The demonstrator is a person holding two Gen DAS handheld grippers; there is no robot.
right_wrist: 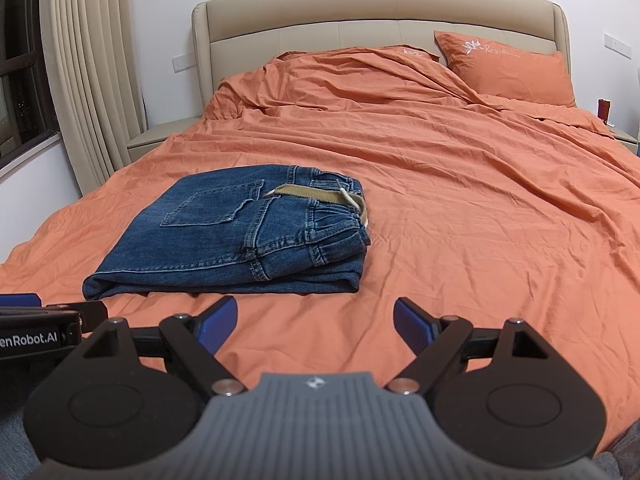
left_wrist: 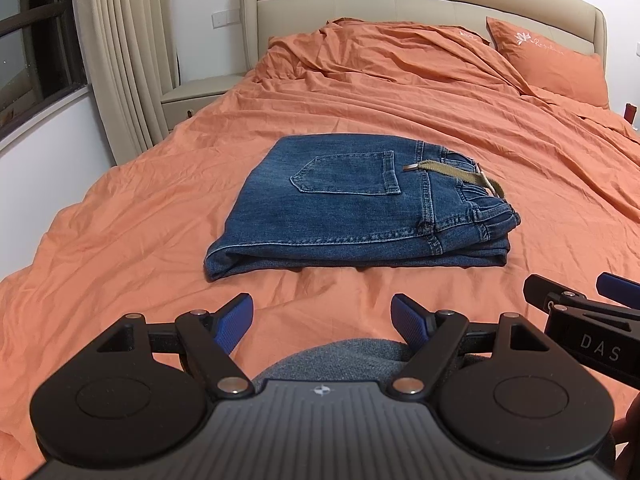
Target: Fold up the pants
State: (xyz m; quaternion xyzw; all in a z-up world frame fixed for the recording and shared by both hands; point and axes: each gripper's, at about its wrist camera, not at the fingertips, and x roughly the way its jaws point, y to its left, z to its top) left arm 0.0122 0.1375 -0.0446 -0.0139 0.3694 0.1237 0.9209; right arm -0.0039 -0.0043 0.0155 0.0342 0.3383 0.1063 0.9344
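Lying folded on the orange bed (left_wrist: 160,208), jeans (left_wrist: 352,204), both tools (left_wrist: 322,320) (right_wrist: 314,322) released, red bottle (right_wrist: 603,108) only in right view.

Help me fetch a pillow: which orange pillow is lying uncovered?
The orange embroidered pillow against the beige headboard's right side; the other pillow is mostly buried under the rumpled orange duvet.

Folded blue jeans (left_wrist: 352,208), pocket side up, tan belt (left_wrist: 460,174) at the waistband, mid-bed on orange bedspread (left_wrist: 160,200). Left gripper (left_wrist: 322,320), jaws spread, empty, near the foot edge. Right gripper (left_wrist: 576,292) beside it. Orange pillow (left_wrist: 552,60) at the headboard (left_wrist: 400,0).
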